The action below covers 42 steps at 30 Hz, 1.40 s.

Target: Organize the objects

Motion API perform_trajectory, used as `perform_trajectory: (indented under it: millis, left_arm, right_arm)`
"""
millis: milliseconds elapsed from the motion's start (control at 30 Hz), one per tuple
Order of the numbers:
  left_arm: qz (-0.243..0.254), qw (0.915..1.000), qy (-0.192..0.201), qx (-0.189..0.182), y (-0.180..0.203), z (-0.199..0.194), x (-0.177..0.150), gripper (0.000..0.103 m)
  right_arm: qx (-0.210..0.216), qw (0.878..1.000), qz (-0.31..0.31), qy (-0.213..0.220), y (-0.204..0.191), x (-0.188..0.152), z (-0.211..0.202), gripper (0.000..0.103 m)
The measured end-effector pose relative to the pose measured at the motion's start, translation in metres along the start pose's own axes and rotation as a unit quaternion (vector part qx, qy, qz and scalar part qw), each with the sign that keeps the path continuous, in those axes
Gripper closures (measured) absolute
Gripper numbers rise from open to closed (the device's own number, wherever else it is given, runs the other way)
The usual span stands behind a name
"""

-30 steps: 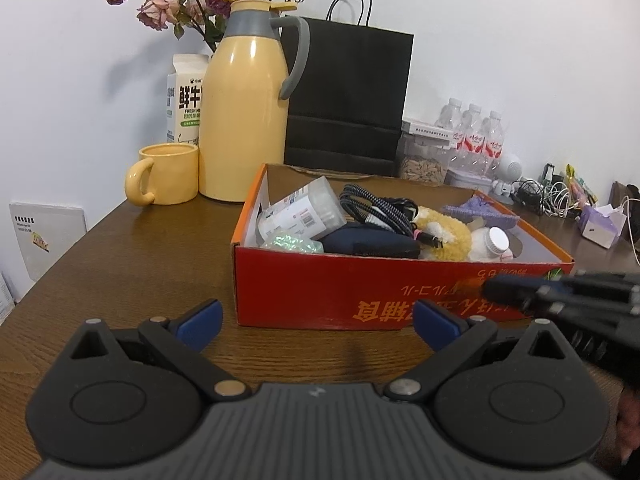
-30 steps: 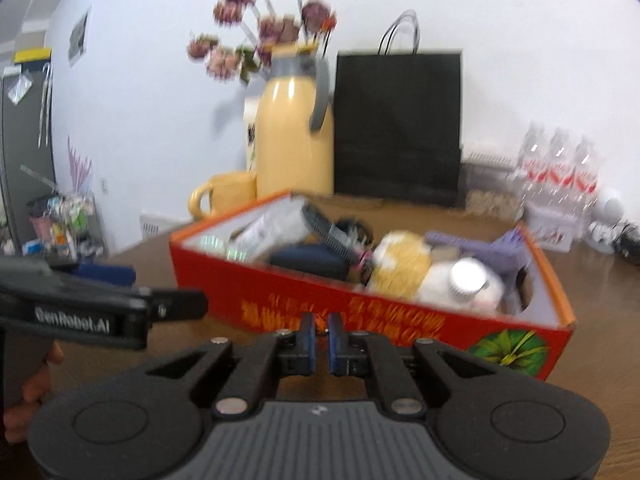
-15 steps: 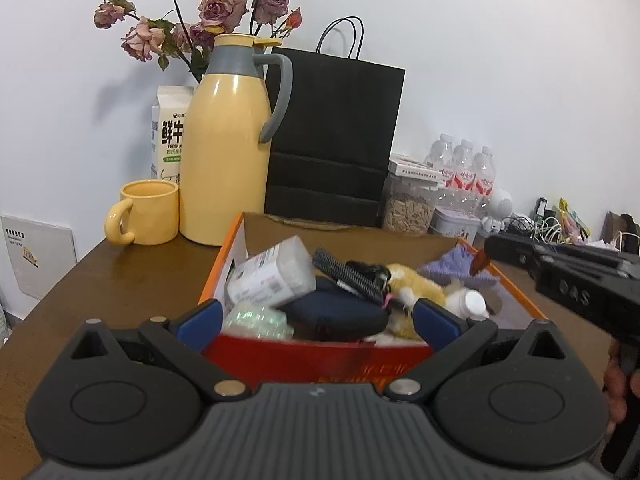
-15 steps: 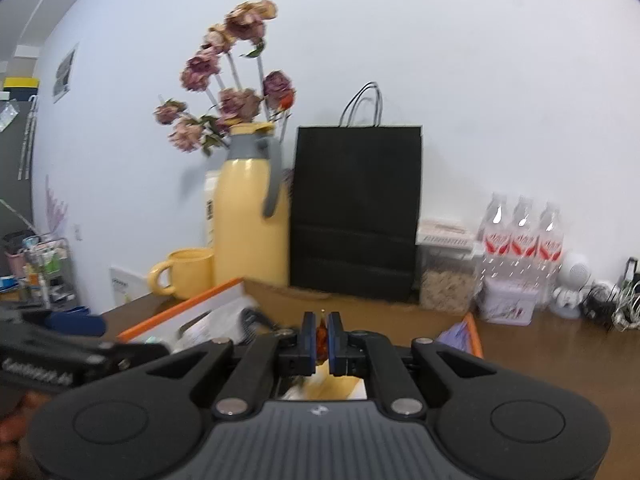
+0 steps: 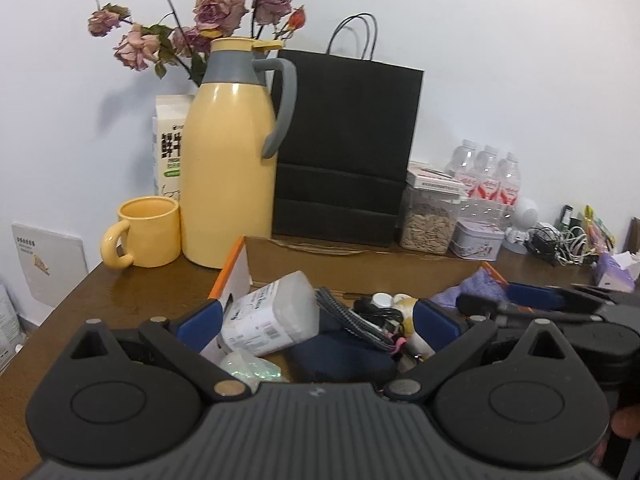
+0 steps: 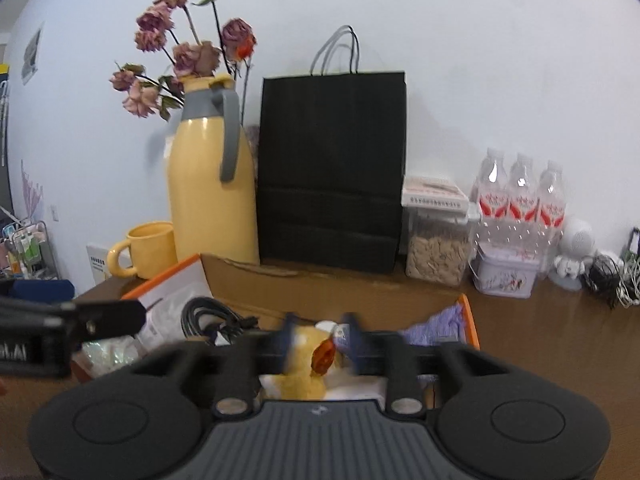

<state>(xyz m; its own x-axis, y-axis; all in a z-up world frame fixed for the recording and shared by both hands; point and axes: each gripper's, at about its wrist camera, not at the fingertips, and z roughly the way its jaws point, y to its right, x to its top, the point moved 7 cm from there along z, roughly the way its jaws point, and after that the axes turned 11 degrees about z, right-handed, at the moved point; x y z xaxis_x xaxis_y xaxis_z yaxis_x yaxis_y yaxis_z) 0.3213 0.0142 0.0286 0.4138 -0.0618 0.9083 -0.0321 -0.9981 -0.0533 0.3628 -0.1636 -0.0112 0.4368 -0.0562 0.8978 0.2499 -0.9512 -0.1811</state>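
Straight ahead in both wrist views, an open orange cardboard box (image 5: 234,268) sits on a dark wooden worktop (image 5: 120,280), crowded with loose objects. The left hand-held gripper (image 5: 316,318) hangs over the box's near edge with its blue-padded jaws spread wide and released, gripping nothing. Between and beyond those jaws lie a white labelled bottle (image 5: 276,314) tipped on its side, a coiled black cable (image 5: 352,320), a dark blue pouch (image 5: 340,356) and a crinkly clear packet (image 5: 250,368). A purple cloth (image 5: 476,286) is bunched against the box's far right corner.

The right hand-held gripper (image 6: 320,338) also hovers over the box, its motion-blurred jaws opening. A small orange-red piece (image 6: 323,354) shows in the gap between them, apart from either pad and in front of a yellow plush toy (image 6: 298,384) lying in the box. Whether the piece is falling or attached to the toy cannot be told. In the left wrist view this gripper reaches in from the right edge.

Behind the box, against a white wall, stand a yellow mug (image 5: 146,230), a tall yellow thermos jug (image 5: 228,160) with a grey handle, a milk carton (image 5: 170,144), dried roses (image 5: 208,8) and a black paper bag (image 5: 344,148). To their right are a clear jar of seeds (image 5: 430,220), a small tin (image 5: 478,240) and three water bottles (image 5: 488,180).
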Motion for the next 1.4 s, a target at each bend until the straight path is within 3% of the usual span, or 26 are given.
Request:
perform_trajectory:
  millis: [33,167,767,1100,1400]
  left_arm:
    - [-0.001,1.0,-0.002,0.002,-0.001,0.0,-0.001,0.0]
    - [-0.001,0.9999,-0.008,0.013,-0.007,-0.003,-0.004,0.0]
    - [0.013,0.9999,-0.001,0.004,-0.009,-0.066,-0.011,0.0]
    - [0.025,0.9989,-0.039,-0.01,-0.001,-0.108,-0.054,0.0]
    - [0.025,0.997,-0.073,-0.008,0.002,-0.131,-0.097,0.0]
  right_arm:
    - [0.0,1.0,0.002,0.001,0.001,-0.001,-0.001,0.015]
    - [0.0,1.0,0.009,-0.002,0.004,-0.002,-0.009,0.0]
    - [0.002,1.0,0.022,-0.013,-0.011,-0.015,-0.083,0.0]
    - [-0.001,0.999,0.024,-0.039,-0.015,-0.062,-0.133,0.0]
    - [-0.007,0.997,0.038,-0.061,-0.012,-0.099,-0.155,0.0]
